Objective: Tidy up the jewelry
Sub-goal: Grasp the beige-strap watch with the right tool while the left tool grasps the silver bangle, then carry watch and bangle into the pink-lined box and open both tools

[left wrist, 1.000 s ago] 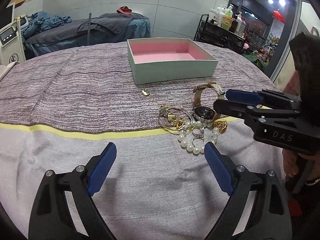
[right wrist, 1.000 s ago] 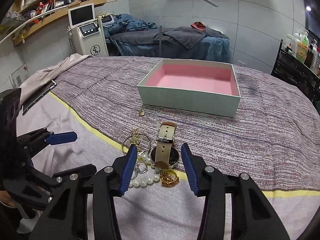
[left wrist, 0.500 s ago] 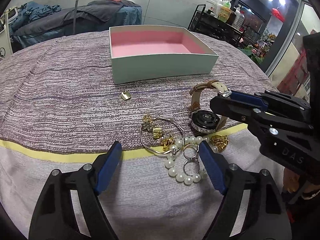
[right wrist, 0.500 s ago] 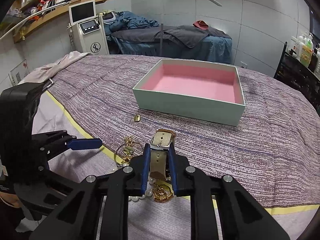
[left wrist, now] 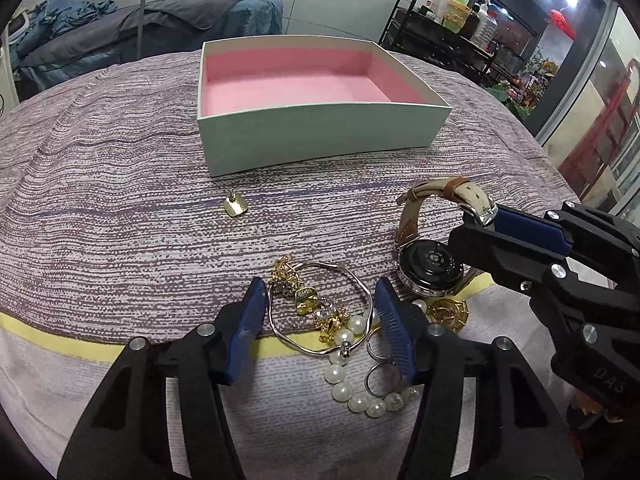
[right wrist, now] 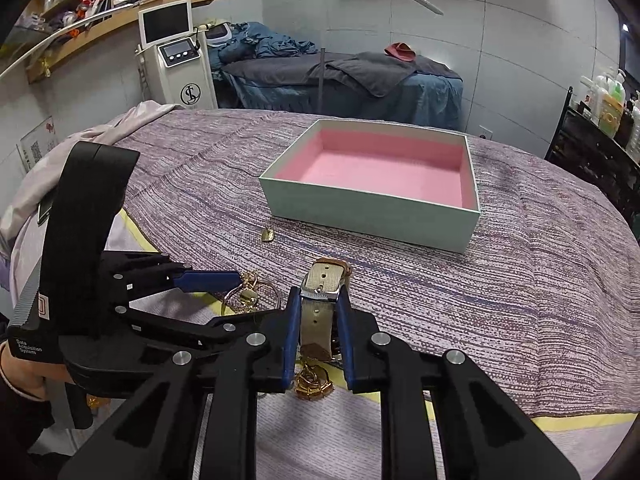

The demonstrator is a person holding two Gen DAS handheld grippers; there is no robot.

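A pale box with a pink lining (left wrist: 320, 132) (right wrist: 360, 212) stands on the purple striped cover. In front of it lies a heap of jewelry. My left gripper (left wrist: 320, 300) (right wrist: 236, 300) is closing, its blue pads either side of a silver bangle with gold charms (left wrist: 316, 308), not visibly pressing it. My right gripper (right wrist: 320, 300) (left wrist: 480, 220) is shut on the beige strap of a watch (left wrist: 430, 260) (right wrist: 320, 312). A pearl bracelet (left wrist: 344, 384), silver rings (left wrist: 380, 376) and a gold brooch (left wrist: 446, 312) lie by the bangle. A small gold pendant (left wrist: 235, 204) (right wrist: 267, 235) sits alone near the box.
A yellow band (left wrist: 60, 340) crosses the cover near me. Behind the table are a massage bed (right wrist: 340, 80), a white machine with a screen (right wrist: 176, 56) and a black cart of bottles (left wrist: 460, 20). A hand (right wrist: 24, 376) holds the left gripper.
My left gripper moved forward over the heap and narrowed around the bangle. My right gripper closed on the watch strap and has stayed in place.
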